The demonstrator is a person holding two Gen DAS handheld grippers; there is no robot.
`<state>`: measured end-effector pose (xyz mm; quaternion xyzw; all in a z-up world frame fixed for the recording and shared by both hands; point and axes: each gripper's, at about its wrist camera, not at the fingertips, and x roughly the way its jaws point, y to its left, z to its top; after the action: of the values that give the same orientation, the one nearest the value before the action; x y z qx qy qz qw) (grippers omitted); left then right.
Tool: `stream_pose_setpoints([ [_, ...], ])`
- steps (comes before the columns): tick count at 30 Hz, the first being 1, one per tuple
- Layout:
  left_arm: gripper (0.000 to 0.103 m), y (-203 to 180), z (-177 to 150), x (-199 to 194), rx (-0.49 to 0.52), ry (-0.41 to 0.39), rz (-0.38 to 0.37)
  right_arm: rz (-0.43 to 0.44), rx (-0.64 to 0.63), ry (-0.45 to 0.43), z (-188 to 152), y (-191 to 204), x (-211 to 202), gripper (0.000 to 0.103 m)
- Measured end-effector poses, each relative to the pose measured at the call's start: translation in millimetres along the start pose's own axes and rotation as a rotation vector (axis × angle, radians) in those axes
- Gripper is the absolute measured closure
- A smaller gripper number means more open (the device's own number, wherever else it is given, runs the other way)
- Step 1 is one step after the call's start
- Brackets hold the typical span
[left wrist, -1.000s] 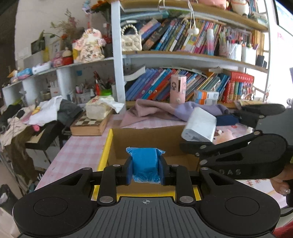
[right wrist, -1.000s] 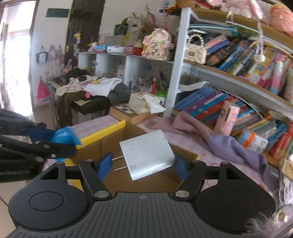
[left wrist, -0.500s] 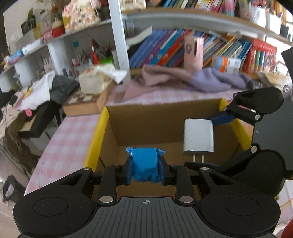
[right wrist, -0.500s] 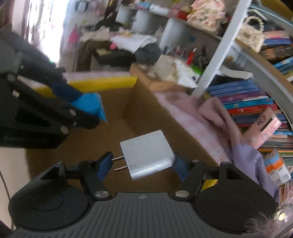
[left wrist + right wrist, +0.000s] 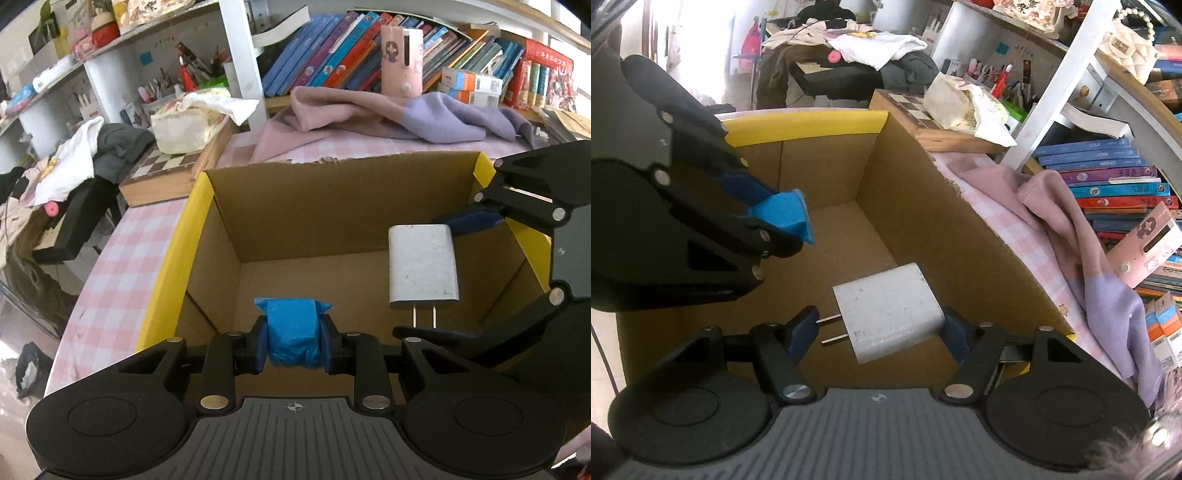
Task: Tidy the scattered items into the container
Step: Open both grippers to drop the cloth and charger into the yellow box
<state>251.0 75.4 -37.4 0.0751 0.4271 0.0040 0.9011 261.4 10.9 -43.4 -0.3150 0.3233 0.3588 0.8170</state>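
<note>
The left tool pinches a blue packet over the cardboard box. The right tool pinches a white charger beside it, also over the box. They hang close, so they might bump when let go. Behind the box, a pink cloth lies on the desk.

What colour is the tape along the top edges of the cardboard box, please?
Yellow. The tape on the cardboard box shows best in the left wrist view.
</note>
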Motion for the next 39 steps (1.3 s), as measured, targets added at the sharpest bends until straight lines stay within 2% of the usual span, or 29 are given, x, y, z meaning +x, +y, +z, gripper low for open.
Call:
stream_pose_setpoints([
  [6,0.072,-4,2,3,0.024,0.005,-0.007,0.01,0.0,-0.011,1,-1,-1,0.031],
  [8,0.067,-6,2,2,0.028,-0.002,-0.005,0.007,0.0,-0.019,1,-1,-2,0.025],
  [10,0.057,-5,3,-2,0.03,-0.016,0.019,0.003,-0.002,-0.03,1,-1,-5,0.022],
  [13,0.042,0,5,-13,0.01,-0.056,0.028,-0.018,0.006,-0.046,0,-2,-9,0.019],
  [22,0.024,7,7,-74,-0.05,-0.22,0.053,-0.078,0.126,-0.17,2,-15,-59,0.019],
  [31,0.019,15,-8,-123,-0.108,-0.307,0.076,-0.122,0.211,-0.267,-7,-17,-116,0.019],
  [39,0.016,17,-29,-159,-0.143,-0.371,0.085,-0.215,0.305,-0.315,-30,-10,-161,0.02],
])
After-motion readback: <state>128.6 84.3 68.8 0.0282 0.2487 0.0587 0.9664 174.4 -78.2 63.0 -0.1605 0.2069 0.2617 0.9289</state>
